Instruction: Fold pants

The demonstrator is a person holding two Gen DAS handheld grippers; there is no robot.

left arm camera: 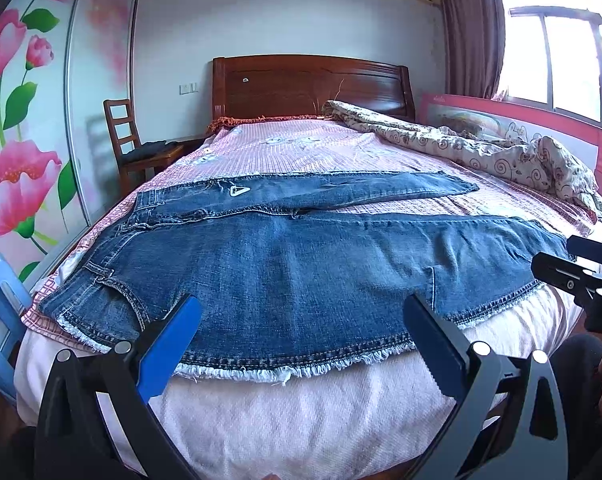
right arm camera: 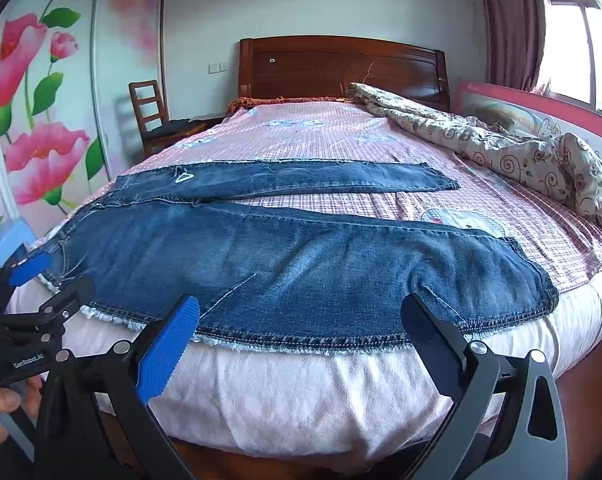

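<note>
Blue-padded fingers (left arm camera: 169,344) of left gripper (left arm camera: 301,344) spread wide apart, holding nothing, poised just short of frayed near seam. Right gripper (right arm camera: 301,344) likewise gaping, fingers well apart, nothing between them, hovering near same fraying edge further toward ankle end.

Pants (left arm camera: 293,264), dark denim, spread flat across foot of bed (left arm camera: 261,432), waistband toward wardrobe side, hems toward window side. Near leg along mattress edge, far leg angled away behind it, strip of pink checked sheet (right arm camera: 333,204) showing between them. No fold made yet, by the look of things.

Likely next: grip near leg at two spots and carry over onto far leg.

Risks from here:
- Pinching only top layer of denim, so leg peels open instead of lifting whole.
- Catching loose fringe alone, which could slip or tear out.
- Snagging sheet beneath along with denim, dragging bedding.
- Uneven lift between two grippers, twisting leg and leaving seams misaligned.
- Heavy cloth sliding off mattress edge if tugged outward.
- Rumpled quilt (left arm camera: 501,152) near far hem, possible crowding.
</note>
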